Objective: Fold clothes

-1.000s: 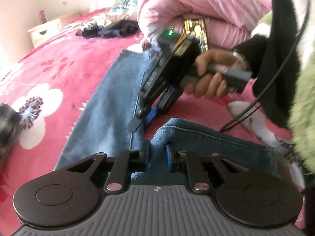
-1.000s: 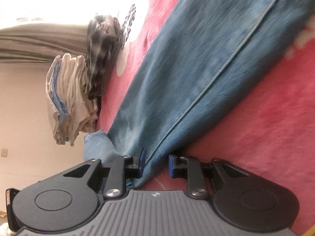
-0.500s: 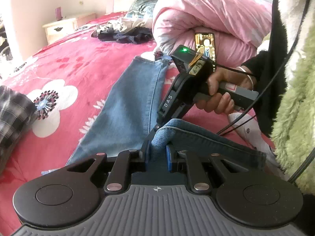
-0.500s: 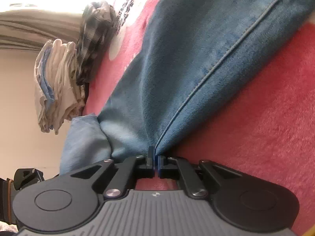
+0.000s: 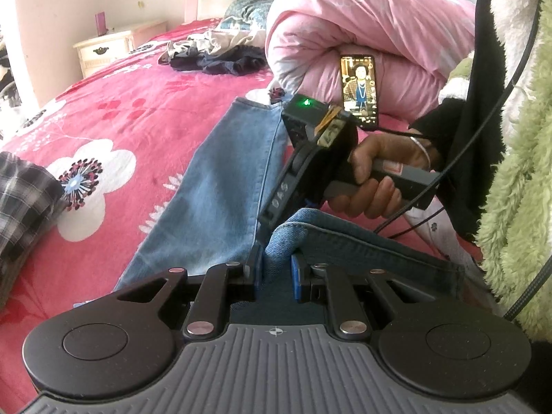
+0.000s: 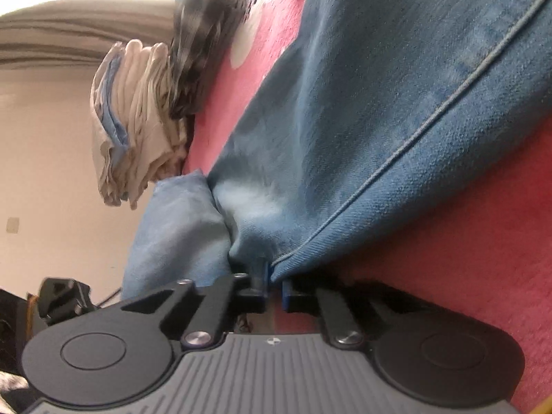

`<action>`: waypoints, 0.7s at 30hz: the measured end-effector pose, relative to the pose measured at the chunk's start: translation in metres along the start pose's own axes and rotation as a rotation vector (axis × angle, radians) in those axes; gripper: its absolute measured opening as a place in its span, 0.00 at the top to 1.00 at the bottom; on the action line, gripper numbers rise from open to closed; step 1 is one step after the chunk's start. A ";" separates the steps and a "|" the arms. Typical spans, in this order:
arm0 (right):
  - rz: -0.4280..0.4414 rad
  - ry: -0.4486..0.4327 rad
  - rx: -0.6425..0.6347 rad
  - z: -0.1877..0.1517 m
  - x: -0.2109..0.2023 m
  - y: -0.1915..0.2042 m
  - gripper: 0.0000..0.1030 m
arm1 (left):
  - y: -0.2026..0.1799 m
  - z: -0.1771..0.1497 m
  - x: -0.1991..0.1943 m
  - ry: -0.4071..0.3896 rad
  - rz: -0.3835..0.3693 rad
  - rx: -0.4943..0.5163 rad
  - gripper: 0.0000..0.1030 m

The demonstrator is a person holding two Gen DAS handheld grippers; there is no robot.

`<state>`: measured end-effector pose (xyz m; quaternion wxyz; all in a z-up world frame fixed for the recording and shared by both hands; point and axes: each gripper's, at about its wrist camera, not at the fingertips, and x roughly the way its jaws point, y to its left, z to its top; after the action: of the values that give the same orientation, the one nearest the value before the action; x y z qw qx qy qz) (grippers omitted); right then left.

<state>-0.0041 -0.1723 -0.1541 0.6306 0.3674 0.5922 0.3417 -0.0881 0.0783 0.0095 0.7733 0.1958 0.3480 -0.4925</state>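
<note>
Pinching a bunched fold of the faded blue denim jeans [image 5: 220, 186], the left gripper [image 5: 276, 270] is clamped; the right gripper [image 6: 274, 284] nips their seamed edge. Jeans lie lengthwise on the pink floral bedspread [image 5: 114, 110], folding barely begun; a folded cream-and-plaid stack [image 6: 145, 103] suggests earlier garments finished.

A home bedroom is shown. A bed is covered by a red bedspread [image 5: 145, 110] printed with white flowers. A rolled pink duvet [image 5: 362, 24] and a patterned pillow [image 5: 250, 7] are seen at the far end, and a cream nightstand [image 5: 110, 48] is set at the far left against a pale wall.
</note>
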 end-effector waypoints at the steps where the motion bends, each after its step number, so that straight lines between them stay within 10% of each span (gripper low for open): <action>1: -0.011 0.004 -0.034 -0.001 -0.001 0.003 0.97 | 0.000 0.000 0.000 0.000 0.001 0.000 0.86; 14: -0.158 0.052 -0.234 -0.009 -0.030 0.018 0.99 | 0.003 -0.003 0.007 0.008 -0.008 0.003 0.85; 21: -0.247 -0.232 -0.410 -0.021 -0.128 0.036 0.93 | 0.010 0.001 0.032 0.016 -0.022 0.033 0.85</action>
<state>-0.0332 -0.2639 -0.0604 0.7923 0.1936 0.4748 0.3306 -0.0702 0.0624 -0.0135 0.7617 0.2086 0.3479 -0.5052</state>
